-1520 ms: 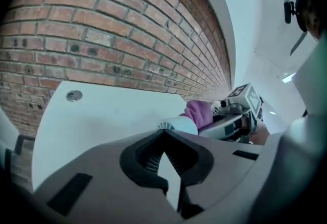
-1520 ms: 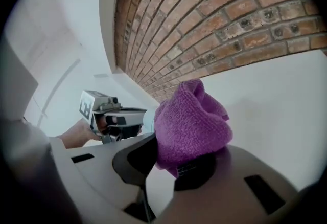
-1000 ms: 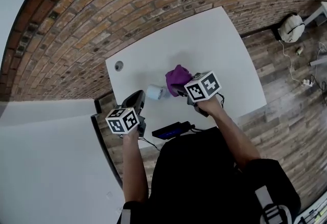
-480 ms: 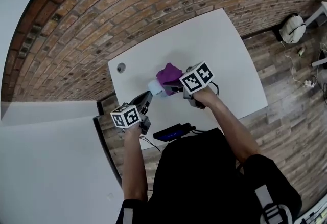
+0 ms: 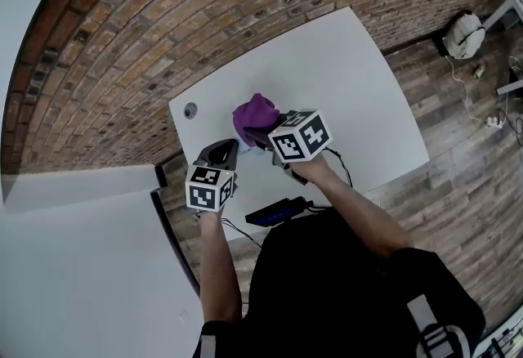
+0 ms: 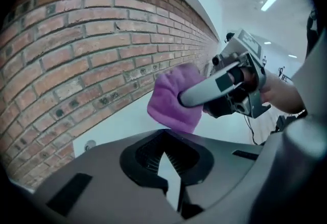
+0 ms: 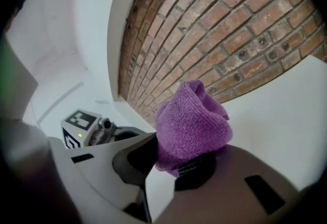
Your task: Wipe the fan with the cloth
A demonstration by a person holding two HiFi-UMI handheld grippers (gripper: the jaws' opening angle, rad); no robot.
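My right tongs [image 7: 185,162] are clamped on the purple cloth [image 7: 191,120], which hangs above the white table [image 5: 343,78], just beside my left tongs [image 6: 171,166]. The left jaws are pressed together on nothing. The table stands against a brick wall [image 5: 163,13] (a small round hole [image 5: 190,109] sits near its back corner). A wooden floor [image 5: 458,127] lies to the right. I cannot make out the fan.
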